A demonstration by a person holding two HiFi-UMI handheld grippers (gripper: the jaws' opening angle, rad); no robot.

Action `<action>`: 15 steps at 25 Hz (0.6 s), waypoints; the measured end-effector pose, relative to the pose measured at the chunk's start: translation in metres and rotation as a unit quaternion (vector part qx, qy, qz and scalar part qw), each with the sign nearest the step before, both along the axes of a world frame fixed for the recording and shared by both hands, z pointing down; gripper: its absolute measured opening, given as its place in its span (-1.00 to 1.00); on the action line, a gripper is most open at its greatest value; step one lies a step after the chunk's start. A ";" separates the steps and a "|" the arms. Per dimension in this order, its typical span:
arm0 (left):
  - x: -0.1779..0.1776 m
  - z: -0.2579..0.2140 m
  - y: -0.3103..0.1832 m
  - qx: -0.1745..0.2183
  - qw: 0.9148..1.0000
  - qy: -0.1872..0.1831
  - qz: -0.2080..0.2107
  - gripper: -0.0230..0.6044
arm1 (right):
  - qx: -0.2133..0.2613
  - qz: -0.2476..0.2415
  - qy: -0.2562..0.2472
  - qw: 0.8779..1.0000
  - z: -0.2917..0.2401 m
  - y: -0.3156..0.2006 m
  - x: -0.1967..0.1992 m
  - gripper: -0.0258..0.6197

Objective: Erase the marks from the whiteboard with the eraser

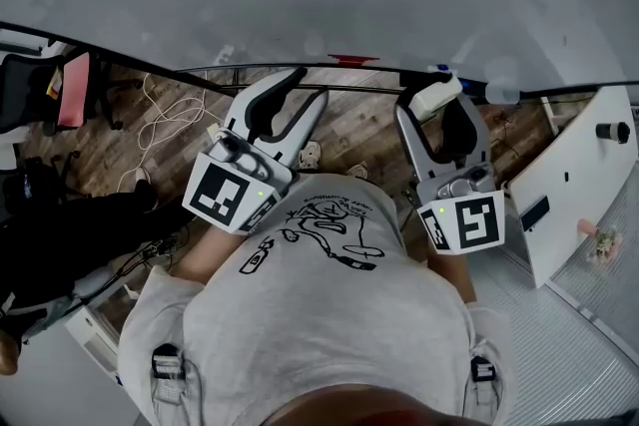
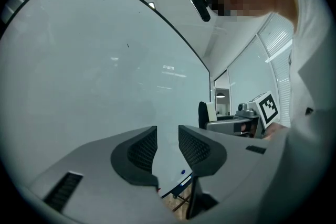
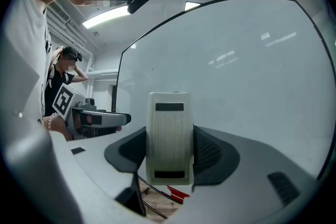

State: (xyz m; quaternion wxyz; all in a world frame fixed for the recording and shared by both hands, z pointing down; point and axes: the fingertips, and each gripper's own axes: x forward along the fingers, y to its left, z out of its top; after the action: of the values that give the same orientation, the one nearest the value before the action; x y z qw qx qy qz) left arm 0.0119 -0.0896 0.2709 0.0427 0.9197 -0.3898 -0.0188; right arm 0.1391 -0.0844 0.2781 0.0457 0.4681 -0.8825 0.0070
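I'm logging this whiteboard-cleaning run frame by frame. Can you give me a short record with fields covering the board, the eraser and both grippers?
whiteboard: upright in front of the person; looks almost clean, one tiny dark mark in the left gripper view
eraser: white, upright between the right gripper's jaws
right gripper: shut on the eraser, facing the board
left gripper: jaws apart, nothing between them
eraser touching board: cannot tell

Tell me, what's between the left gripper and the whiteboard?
Nothing: the left gripper view shows the open, empty left gripper looking straight at the whiteboard.
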 end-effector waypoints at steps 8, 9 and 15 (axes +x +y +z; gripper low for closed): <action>0.006 -0.004 -0.004 0.002 1.000 0.002 -0.010 -0.49 | 0.001 -0.004 -0.003 1.000 -0.007 0.001 0.005 -0.12; 0.007 -0.004 -0.004 0.002 1.000 0.002 -0.010 -0.49 | 0.001 -0.005 -0.002 1.000 -0.008 0.001 0.005 -0.12; 0.012 -0.003 0.000 0.000 1.000 0.004 -0.005 -0.49 | 0.002 -0.008 -0.001 1.000 -0.010 0.003 0.004 -0.12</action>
State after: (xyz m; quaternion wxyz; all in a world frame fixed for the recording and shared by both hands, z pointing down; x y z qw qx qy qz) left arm 0.0239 -0.0895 0.2681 0.0443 0.9176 -0.3943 -0.0225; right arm 0.1435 -0.0811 0.2686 0.0440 0.4611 -0.8862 0.0050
